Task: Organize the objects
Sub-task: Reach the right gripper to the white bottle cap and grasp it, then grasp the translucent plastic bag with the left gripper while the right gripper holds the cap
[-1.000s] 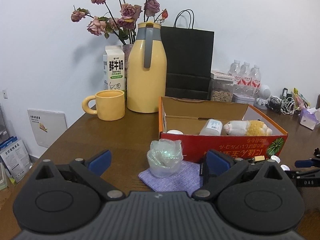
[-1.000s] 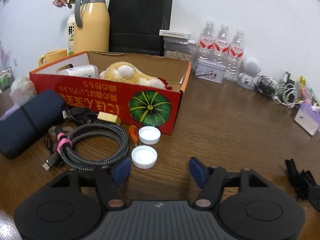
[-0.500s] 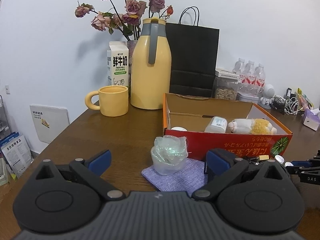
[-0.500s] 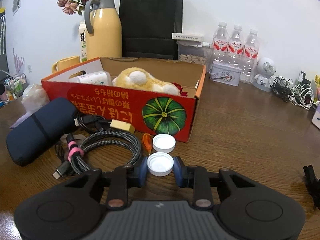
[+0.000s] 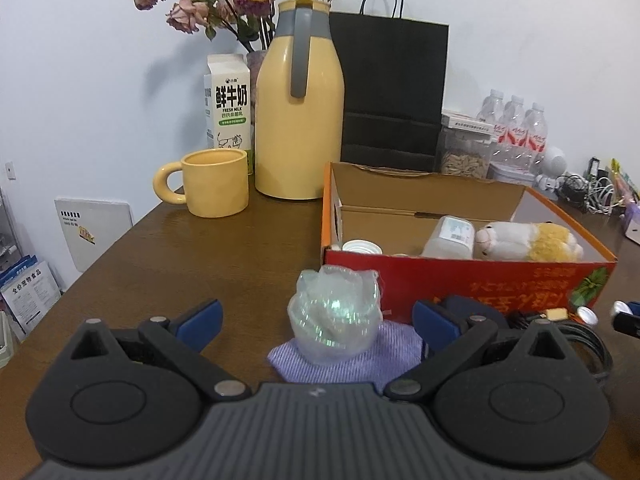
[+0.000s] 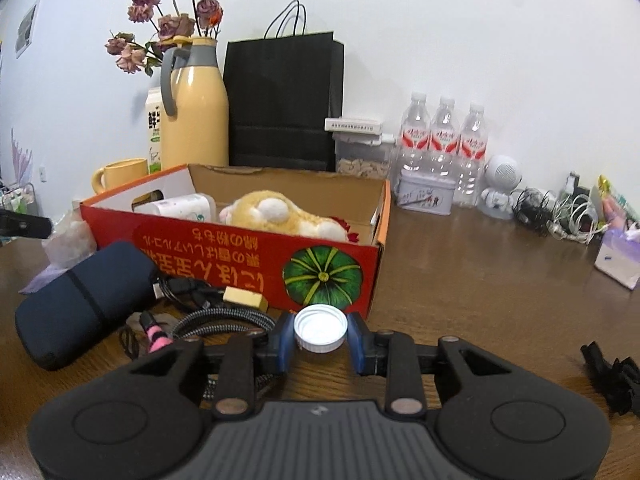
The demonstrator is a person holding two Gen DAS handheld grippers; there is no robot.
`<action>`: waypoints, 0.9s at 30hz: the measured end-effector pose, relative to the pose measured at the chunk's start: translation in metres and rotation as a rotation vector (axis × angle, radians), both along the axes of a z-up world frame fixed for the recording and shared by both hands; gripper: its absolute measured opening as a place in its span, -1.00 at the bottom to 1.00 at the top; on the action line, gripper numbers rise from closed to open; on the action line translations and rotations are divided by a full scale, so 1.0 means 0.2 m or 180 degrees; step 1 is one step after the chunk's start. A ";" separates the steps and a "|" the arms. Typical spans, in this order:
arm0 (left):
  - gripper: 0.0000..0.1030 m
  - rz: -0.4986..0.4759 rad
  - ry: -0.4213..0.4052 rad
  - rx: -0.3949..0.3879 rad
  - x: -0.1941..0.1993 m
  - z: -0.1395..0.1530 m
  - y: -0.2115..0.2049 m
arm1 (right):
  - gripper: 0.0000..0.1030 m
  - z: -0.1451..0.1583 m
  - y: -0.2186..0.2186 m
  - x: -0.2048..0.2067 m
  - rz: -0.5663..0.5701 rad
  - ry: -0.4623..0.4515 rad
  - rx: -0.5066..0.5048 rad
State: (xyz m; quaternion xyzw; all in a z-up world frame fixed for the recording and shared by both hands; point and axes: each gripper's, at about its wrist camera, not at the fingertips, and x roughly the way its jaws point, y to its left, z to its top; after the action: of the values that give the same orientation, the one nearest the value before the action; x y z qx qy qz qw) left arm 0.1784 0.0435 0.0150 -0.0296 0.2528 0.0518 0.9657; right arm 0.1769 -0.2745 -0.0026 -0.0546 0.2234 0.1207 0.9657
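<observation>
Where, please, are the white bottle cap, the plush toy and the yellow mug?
white bottle cap (image 6: 320, 327), right wrist view, its open inner face.
plush toy (image 6: 280, 216), right wrist view, its yellow back.
yellow mug (image 5: 215, 182), left wrist view, its side wall.

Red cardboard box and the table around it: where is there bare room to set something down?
Bare wood lies right of the red cardboard box, before the water bottles, and left of it, before the yellow mug. Crowded: in front, the braided cable and dark blue pouch.
</observation>
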 end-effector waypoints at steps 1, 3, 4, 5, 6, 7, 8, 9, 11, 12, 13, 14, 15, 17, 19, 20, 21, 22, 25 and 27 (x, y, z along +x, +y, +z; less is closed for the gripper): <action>1.00 0.0011 0.0011 0.0007 0.02 0.00 0.00 | -0.47 0.00 0.01 -0.01 -0.0012 -0.0025 -0.0010; 1.00 0.0073 0.0023 -0.0010 0.06 -0.02 -0.01 | -0.47 0.01 0.01 -0.01 -0.0026 -0.0045 -0.0010; 1.00 0.0100 0.0011 -0.0042 0.07 -0.02 -0.01 | -0.47 0.01 0.02 -0.01 -0.0038 -0.0054 -0.0012; 1.00 0.0116 0.0002 -0.0075 0.08 -0.03 0.00 | -0.47 0.01 0.02 -0.01 -0.0047 -0.0060 -0.0014; 1.00 0.0132 -0.0004 -0.0103 0.09 -0.04 0.00 | -0.47 0.01 0.02 -0.01 -0.0060 -0.0067 -0.0012; 1.00 0.0138 -0.0011 -0.0112 0.09 -0.05 0.00 | -0.47 0.01 0.02 -0.01 -0.0076 -0.0075 -0.0009; 1.00 0.0136 -0.0008 -0.0104 0.09 -0.06 0.00 | -0.47 0.01 0.02 -0.02 -0.0086 -0.0080 -0.0007; 1.00 0.0136 0.0003 -0.0090 0.10 -0.07 0.00 | -0.47 0.01 0.02 -0.01 -0.0094 -0.0082 -0.0008; 1.00 0.0125 0.0006 -0.0104 0.10 -0.08 0.01 | -0.47 0.01 0.02 -0.01 -0.0100 -0.0075 -0.0008; 1.00 0.0112 0.0011 -0.0126 0.10 -0.08 0.01 | -0.47 0.01 0.02 -0.01 -0.0104 -0.0068 -0.0008; 1.00 0.0096 0.0015 -0.0153 0.10 -0.08 0.02 | -0.47 0.01 0.02 -0.01 -0.0110 -0.0064 -0.0007; 1.00 0.0089 0.0020 -0.0173 0.11 -0.09 0.02 | -0.47 0.01 0.02 -0.01 -0.0116 -0.0064 -0.0007; 1.00 0.0084 0.0027 -0.0190 0.11 -0.09 0.03 | -0.47 0.00 0.02 -0.01 -0.0122 -0.0061 -0.0007; 1.00 0.0061 0.0026 -0.0210 0.11 -0.09 0.03 | -0.47 0.00 0.03 0.00 -0.0131 -0.0060 -0.0011; 1.00 0.0030 0.0007 -0.0215 0.10 -0.09 0.03 | -0.47 0.00 0.03 0.00 -0.0136 -0.0061 -0.0016; 1.00 0.0016 -0.0008 -0.0210 0.10 -0.09 0.02 | -0.47 0.00 0.03 0.00 -0.0138 -0.0061 -0.0019; 0.93 0.0005 -0.0021 -0.0201 0.10 -0.09 0.02 | -0.47 0.01 0.03 0.00 -0.0138 -0.0062 -0.0021; 0.88 -0.0005 -0.0027 -0.0193 0.09 -0.09 0.01 | -0.47 0.01 0.03 0.00 -0.0139 -0.0063 -0.0022; 0.53 -0.0020 -0.0017 -0.0194 0.09 -0.10 0.01 | -0.47 0.00 0.04 -0.01 -0.0144 -0.0075 -0.0032; 0.06 -0.0018 -0.0009 -0.0205 0.09 -0.10 0.01 | -0.47 0.00 0.04 -0.01 -0.0150 -0.0089 -0.0043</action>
State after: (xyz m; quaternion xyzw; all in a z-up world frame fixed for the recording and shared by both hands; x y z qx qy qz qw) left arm 0.1966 0.0455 -0.0055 -0.0600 0.2530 0.0408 0.9647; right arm 0.1750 -0.2667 -0.0018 -0.0576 0.2120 0.0955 0.9709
